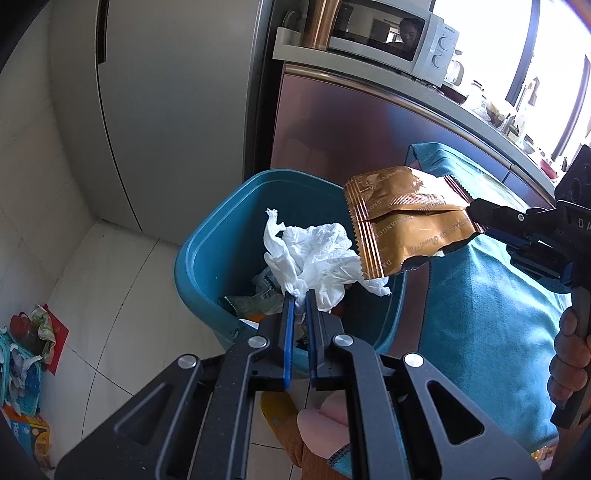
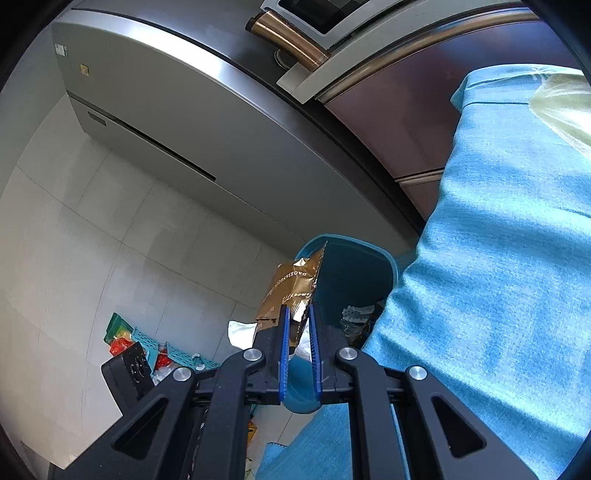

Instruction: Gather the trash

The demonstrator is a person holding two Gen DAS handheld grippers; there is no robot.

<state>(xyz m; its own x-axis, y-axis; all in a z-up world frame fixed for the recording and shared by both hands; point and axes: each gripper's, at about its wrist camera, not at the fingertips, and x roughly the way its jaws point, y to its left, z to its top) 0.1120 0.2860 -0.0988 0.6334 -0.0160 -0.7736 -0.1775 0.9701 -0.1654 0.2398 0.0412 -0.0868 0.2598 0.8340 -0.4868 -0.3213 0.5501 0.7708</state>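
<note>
A teal trash bin (image 1: 207, 258) stands on the floor with some rubbish inside; it also shows in the right wrist view (image 2: 354, 273). My left gripper (image 1: 301, 295) is shut on a crumpled white tissue (image 1: 314, 254) and holds it over the bin's opening. My right gripper (image 2: 298, 310) is shut on a gold snack wrapper (image 2: 291, 291) beside the bin's rim. In the left wrist view the right gripper (image 1: 476, 214) comes in from the right, with the wrapper (image 1: 402, 221) hanging above the bin's right side.
A grey fridge (image 1: 177, 103) and a copper-fronted cabinet (image 1: 351, 122) with a microwave (image 1: 399, 33) stand behind the bin. A teal basket with scraps (image 2: 177, 350) lies on the tiled floor to the left. The person's teal shirt (image 2: 498, 277) fills the right.
</note>
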